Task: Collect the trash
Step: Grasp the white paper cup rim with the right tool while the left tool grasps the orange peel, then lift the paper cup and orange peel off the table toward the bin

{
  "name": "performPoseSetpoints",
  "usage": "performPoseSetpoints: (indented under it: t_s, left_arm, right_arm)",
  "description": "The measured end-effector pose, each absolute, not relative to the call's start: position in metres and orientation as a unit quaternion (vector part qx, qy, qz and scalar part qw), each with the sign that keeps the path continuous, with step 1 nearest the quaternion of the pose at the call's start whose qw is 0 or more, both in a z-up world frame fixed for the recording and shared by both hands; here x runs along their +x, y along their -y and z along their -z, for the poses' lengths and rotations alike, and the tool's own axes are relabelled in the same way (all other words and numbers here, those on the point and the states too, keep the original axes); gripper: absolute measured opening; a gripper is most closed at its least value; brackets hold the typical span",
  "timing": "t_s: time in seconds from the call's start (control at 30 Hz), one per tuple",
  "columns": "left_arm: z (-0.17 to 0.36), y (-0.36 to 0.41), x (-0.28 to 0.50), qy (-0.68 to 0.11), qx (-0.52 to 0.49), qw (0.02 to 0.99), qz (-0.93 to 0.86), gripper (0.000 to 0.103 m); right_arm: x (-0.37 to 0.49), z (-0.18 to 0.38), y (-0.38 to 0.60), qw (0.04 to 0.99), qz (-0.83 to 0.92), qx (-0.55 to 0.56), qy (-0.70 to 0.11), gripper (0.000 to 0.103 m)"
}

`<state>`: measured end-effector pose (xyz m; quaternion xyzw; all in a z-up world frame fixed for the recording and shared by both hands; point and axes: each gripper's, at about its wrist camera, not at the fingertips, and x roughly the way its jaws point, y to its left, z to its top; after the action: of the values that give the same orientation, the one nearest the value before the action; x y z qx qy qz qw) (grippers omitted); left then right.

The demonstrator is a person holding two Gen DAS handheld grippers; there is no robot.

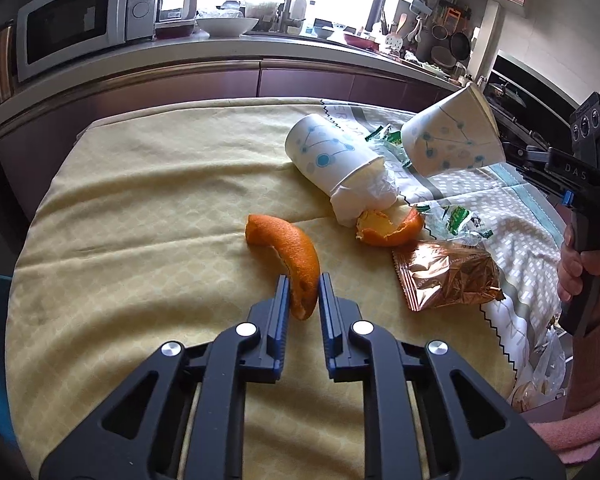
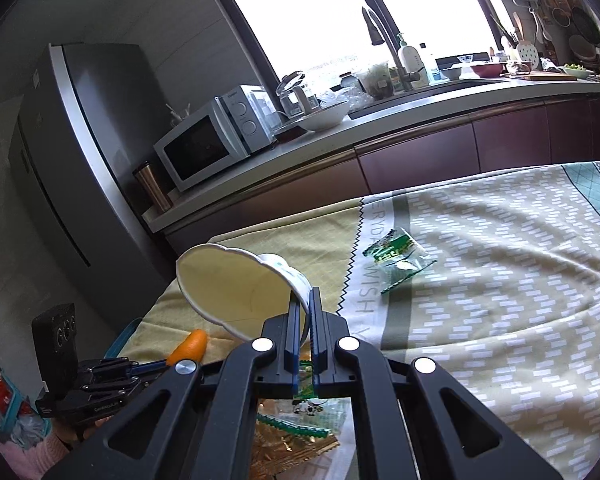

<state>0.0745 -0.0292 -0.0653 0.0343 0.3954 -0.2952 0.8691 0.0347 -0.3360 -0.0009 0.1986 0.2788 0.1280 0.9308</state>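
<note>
A curved orange peel (image 1: 288,248) lies on the yellow tablecloth (image 1: 148,200), and my left gripper (image 1: 304,286) is shut on its near end. My right gripper (image 2: 305,300) is shut on the rim of a white paper cup (image 2: 236,288) with blue dots. That cup (image 1: 452,136) hangs tilted above the table in the left wrist view. A second paper cup (image 1: 328,156) lies on its side, stuffed with crumpled white wrap. At its mouth sits another orange peel (image 1: 388,228). A gold foil wrapper (image 1: 448,276) and green-printed clear wrappers (image 1: 456,220) lie nearby.
One more green wrapper (image 2: 396,260) lies on the patterned cloth (image 2: 500,280). A plastic bag (image 1: 540,376) sits at the table's right edge by the person's pink sleeve (image 1: 592,360). Behind the table run a counter (image 1: 220,44) with a microwave (image 1: 72,16), and a fridge (image 2: 80,140).
</note>
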Motion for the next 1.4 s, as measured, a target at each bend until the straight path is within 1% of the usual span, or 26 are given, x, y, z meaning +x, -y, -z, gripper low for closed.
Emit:
performPoseSetpoints:
  t_s: [0.23, 0.3, 0.37, 0.47, 0.6, 1.0, 1.4]
  left_arm:
    - [0.076, 0.034, 0.076, -0.404, 0.048, 0.863, 0.3, 0.019]
    - [0.077, 0.038, 0.076, -0.403, 0.055, 0.863, 0.3, 0.027]
    - [0.08, 0.043, 0.078, -0.408, 0.058, 0.861, 0.299, 0.027]
    - [0.082, 0.046, 0.079, -0.406, 0.065, 0.864, 0.292, 0.019]
    - [0.08, 0.045, 0.078, -0.403, 0.064, 0.867, 0.288, 0.015]
    - [0.055, 0.007, 0.064, -0.37, 0.037, 0.89, 0.265, 0.014]
    - [0.031, -0.056, 0.049, -0.348, 0.017, 0.911, 0.219, 0.014]
  right_arm:
    - [0.038, 0.003, 0.317, 0.925, -0.153, 0.196, -0.286, 0.003]
    - [0.038, 0.003, 0.313, 0.924, -0.158, 0.196, -0.288, 0.003]
    - [0.038, 0.004, 0.311, 0.923, -0.161, 0.197, -0.289, 0.003]
    - [0.038, 0.005, 0.309, 0.921, -0.165, 0.198, -0.292, 0.003]
    - [0.038, 0.005, 0.306, 0.92, -0.169, 0.2, -0.291, 0.003]
    - [0.044, 0.001, 0.28, 0.91, -0.216, 0.204, -0.291, 0.003]
    - [0.062, -0.002, 0.227, 0.888, -0.281, 0.204, -0.301, 0.003]
